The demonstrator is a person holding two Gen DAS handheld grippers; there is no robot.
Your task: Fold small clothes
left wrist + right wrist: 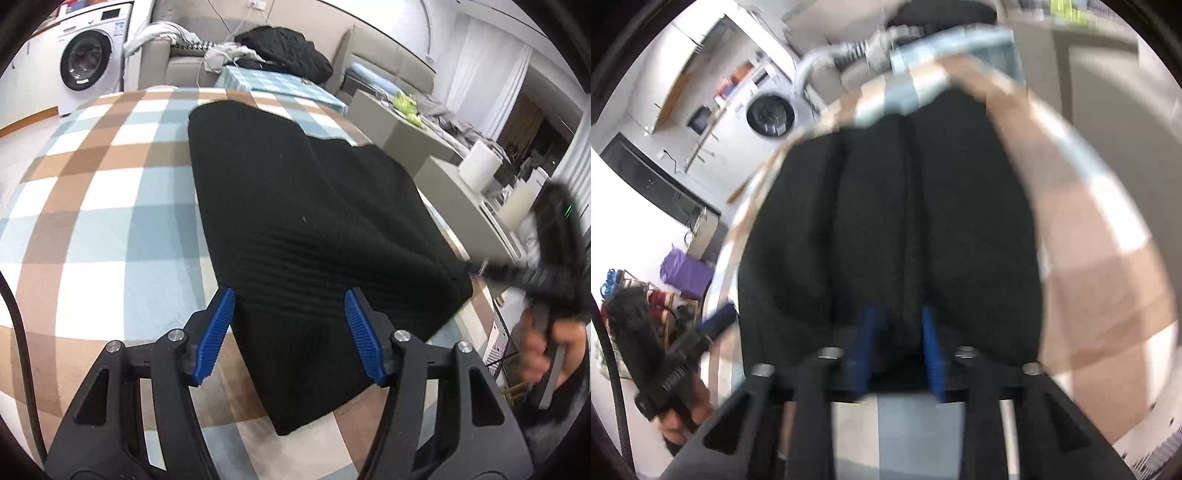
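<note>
A black ribbed knit garment (295,221) lies on the plaid-covered table (92,184), stretched from the far edge to the near right. My left gripper (290,314) is open, its blue pads (218,332) on either side of the garment's near part, just above it. In the left wrist view the right gripper (476,267) is blurred at the garment's right corner. In the right wrist view the right gripper (897,332) has its blue pads close together around a raised fold of the black garment (886,221), which bunches into ridges. That view is motion-blurred.
A washing machine (86,59) stands at the far left. A grey sofa with a pile of clothes (284,48) is behind the table. Grey cabinets with a white roll (480,166) stand to the right. The table's right edge is close to the garment.
</note>
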